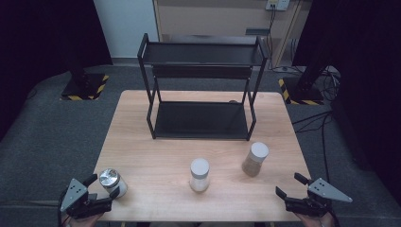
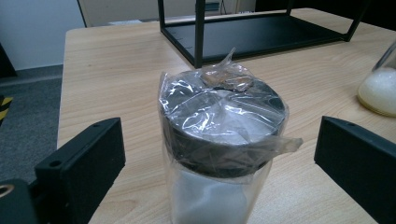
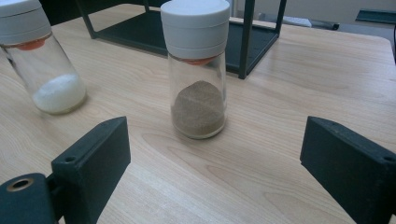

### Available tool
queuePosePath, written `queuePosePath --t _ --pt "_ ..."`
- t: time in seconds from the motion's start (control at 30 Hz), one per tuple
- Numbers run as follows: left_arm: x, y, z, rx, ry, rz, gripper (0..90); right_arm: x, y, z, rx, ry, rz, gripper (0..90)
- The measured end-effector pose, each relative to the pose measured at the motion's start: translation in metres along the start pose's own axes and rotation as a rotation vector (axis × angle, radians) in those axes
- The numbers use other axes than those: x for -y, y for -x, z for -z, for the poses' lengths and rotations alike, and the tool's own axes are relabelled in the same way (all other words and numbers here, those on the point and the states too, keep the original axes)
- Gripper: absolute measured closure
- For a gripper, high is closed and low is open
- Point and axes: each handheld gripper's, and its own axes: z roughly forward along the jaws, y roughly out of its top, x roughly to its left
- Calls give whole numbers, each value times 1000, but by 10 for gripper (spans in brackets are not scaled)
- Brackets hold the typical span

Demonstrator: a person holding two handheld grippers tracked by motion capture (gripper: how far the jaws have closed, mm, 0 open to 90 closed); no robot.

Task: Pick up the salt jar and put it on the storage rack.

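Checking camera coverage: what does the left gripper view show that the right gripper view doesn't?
Left gripper view alone: a plastic-wrapped jar with a dark lid, standing between the open jaws of the left claw, pads clear of it.

Right gripper view alone: a white-capped jar of brown powder, upright ahead of the open right claw, not between its jaws.

Both: the wooden table, the black shelf rack and the jar of white powder, cut off at the left view's right edge and standing at the right view's left.
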Motion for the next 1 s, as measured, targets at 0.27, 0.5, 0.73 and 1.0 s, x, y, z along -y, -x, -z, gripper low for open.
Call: queuePosePath --t 0.27,0.5,0.73,1.0 --pt "1 -1 1 0 10 5 8 1 1 2 -2 11 -10 84" --pt "2 -2 1 4 14 9 8 1 1 2 -1 6 -12 80" --pt "0 -1 1 2 7 1 8 2 1 4 -6 19 -10 81" --pt "0 -1 2 4 12 2 7 2 1 4 -7 20 -10 82"
